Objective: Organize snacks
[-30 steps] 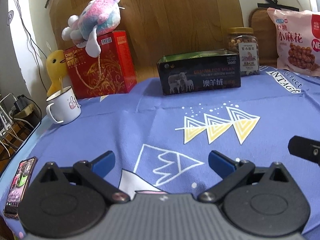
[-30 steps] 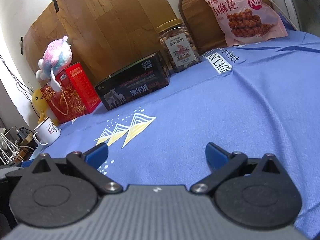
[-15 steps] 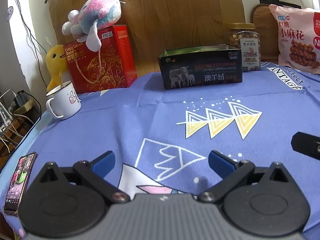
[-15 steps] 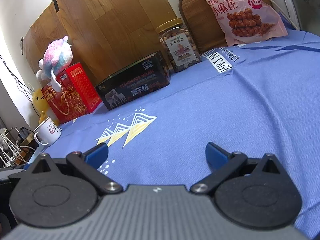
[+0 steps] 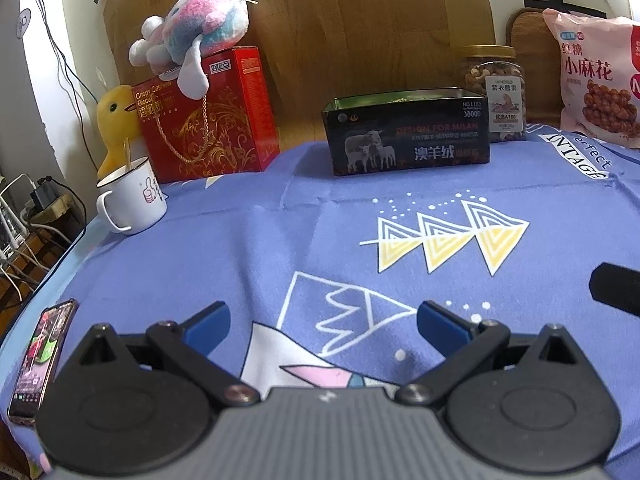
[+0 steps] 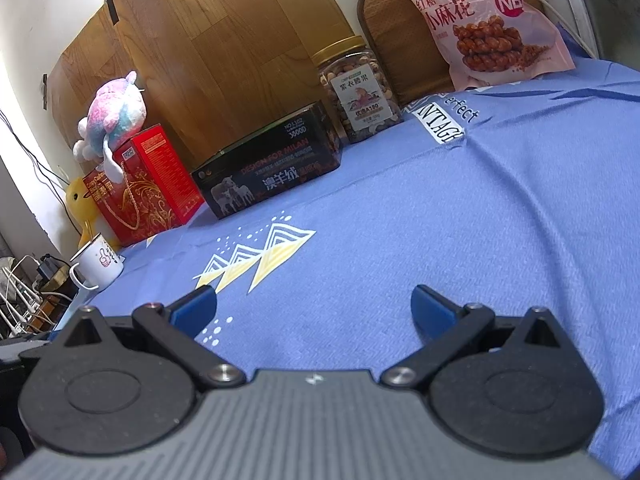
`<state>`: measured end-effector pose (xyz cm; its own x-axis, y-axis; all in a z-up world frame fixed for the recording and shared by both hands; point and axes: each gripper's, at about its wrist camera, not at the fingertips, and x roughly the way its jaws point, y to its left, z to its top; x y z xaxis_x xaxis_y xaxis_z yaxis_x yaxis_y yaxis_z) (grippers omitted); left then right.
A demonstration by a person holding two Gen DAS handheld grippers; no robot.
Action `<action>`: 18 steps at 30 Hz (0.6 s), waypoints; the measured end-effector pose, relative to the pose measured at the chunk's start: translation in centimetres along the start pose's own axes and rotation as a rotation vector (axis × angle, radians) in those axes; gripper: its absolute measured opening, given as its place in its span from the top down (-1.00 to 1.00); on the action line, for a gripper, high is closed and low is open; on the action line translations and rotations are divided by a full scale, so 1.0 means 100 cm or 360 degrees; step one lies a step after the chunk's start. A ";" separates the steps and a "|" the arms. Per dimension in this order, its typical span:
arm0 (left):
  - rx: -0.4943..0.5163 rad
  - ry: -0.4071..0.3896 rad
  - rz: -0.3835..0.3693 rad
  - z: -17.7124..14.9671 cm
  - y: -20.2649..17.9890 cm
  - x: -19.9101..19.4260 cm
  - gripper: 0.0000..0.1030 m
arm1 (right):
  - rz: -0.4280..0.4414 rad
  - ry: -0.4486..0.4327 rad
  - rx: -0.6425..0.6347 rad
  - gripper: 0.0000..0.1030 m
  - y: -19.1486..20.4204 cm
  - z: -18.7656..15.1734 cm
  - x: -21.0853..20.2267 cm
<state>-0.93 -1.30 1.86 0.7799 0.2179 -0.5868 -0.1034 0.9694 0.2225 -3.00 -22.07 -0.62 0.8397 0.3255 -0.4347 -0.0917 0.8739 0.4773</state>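
Along the far edge of the blue cloth stand a red biscuit box (image 5: 204, 120) (image 6: 148, 184), an open black tin (image 5: 406, 134) (image 6: 272, 172), a clear jar of nuts (image 5: 496, 92) (image 6: 358, 90) and a pink snack bag (image 5: 596, 80) (image 6: 484, 24). My left gripper (image 5: 322, 320) hovers open over the near part of the cloth, nothing between its blue fingers. My right gripper (image 6: 314, 306) is also open and empty, well short of the snacks. A dark part of the right gripper shows at the left wrist view's right edge.
A plush toy (image 5: 196, 28) lies on the red box, a yellow duck toy (image 5: 114, 120) beside it. A white mug (image 5: 132, 200) (image 6: 96, 266) stands at the left; a phone (image 5: 42, 360) lies near the left table edge. Cables hang beyond that edge.
The left gripper has pulled back and tilted slightly, so the snacks sit a little farther off. The right gripper has barely moved. Both stay open.
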 end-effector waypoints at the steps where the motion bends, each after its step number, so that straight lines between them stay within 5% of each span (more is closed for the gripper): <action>1: -0.0002 0.0000 0.0002 0.000 0.000 0.000 -1.00 | -0.0001 0.0000 0.0000 -1.00 0.000 0.000 0.000; 18: -0.0010 0.0008 0.0067 -0.002 0.007 -0.003 -1.00 | -0.0017 -0.0026 0.0065 -1.00 -0.008 0.003 -0.001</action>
<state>-1.36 -0.70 2.06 0.7716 0.2591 -0.5810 -0.1401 0.9601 0.2421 -2.84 -22.87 -0.74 0.8492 0.3097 -0.4276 -0.0609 0.8620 0.5033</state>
